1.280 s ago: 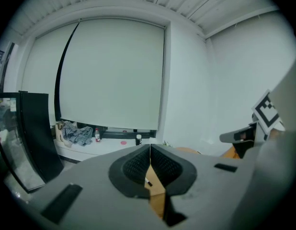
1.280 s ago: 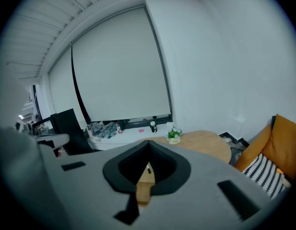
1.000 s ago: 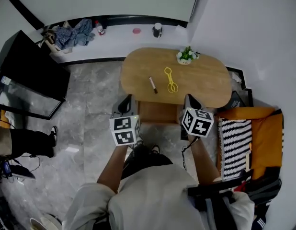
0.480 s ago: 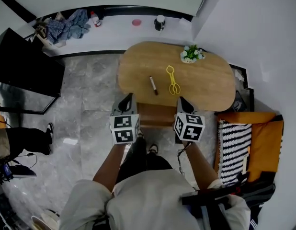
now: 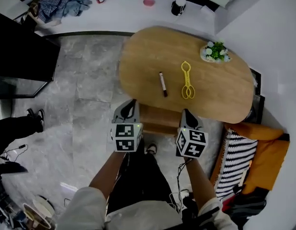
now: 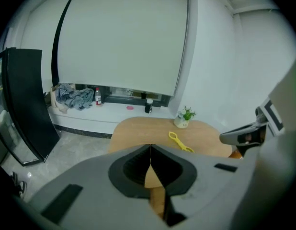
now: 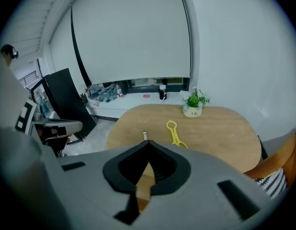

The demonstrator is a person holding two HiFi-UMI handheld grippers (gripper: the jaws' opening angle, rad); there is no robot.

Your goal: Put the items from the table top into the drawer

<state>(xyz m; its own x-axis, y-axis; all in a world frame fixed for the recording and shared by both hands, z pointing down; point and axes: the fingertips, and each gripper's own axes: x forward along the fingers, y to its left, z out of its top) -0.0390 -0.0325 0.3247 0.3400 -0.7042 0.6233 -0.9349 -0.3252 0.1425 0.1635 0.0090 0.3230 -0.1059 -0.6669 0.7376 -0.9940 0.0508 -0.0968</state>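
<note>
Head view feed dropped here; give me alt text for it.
The left gripper and right gripper hang side by side at the near edge of an oval wooden table. On it are yellow tongs, a dark marker and a small potted plant.

Ahead of both claws: table (image 5: 138, 56) edge, top mostly bare. Marker (image 5: 163, 84) lies ahead, right of left claw (image 5: 132, 102). Tongs (image 5: 187, 80) lie straight ahead of right claw (image 5: 187, 112). Clear strip of tabletop between marker and tongs. Plant (image 5: 215, 51) far ahead, right of right claw, near table's back edge. Drawer (image 5: 157, 120) juts from under table edge, between claws. Left of left claw: open floor (image 5: 85, 104), black panel (image 5: 18, 66) well apart. Right of right claw: striped cloth (image 5: 236, 157) and orange seat (image 5: 265, 143) near.
</note>
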